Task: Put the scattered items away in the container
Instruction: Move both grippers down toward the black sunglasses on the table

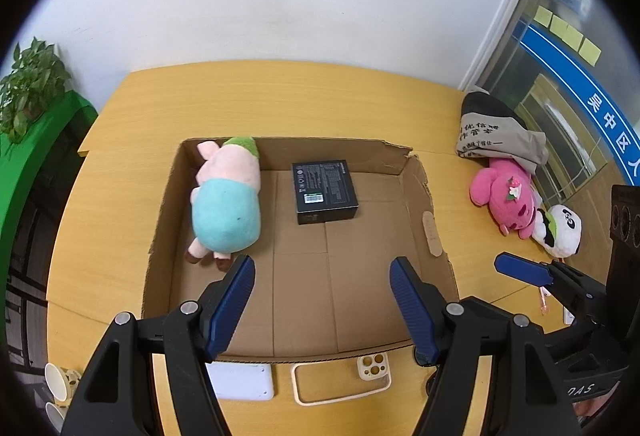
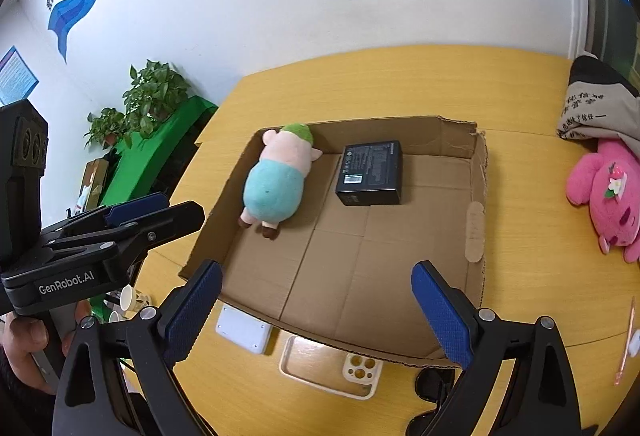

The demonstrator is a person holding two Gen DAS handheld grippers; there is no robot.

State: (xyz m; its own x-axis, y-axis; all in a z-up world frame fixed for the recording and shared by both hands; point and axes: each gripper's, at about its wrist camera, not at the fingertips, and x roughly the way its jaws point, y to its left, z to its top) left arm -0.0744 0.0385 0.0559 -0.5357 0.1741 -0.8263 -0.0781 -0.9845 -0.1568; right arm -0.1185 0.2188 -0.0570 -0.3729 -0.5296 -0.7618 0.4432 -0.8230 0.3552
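Sorting is partway done: the pig plush (image 1: 226, 203) and black box (image 1: 325, 191) lie in the cardboard container (image 1: 434, 232), pig toward 9 o'clock. Both the left gripper (image 1: 322, 300) and right gripper (image 2: 316, 312) hover over its near edge, tilted down, jaws released and empty. Next likely calls for reaching the phone case (image 2: 332, 370) at 6 o'clock or the pink plush (image 2: 608, 191) at 3 o'clock; a dark item (image 2: 434, 382) beside the case is unclear.
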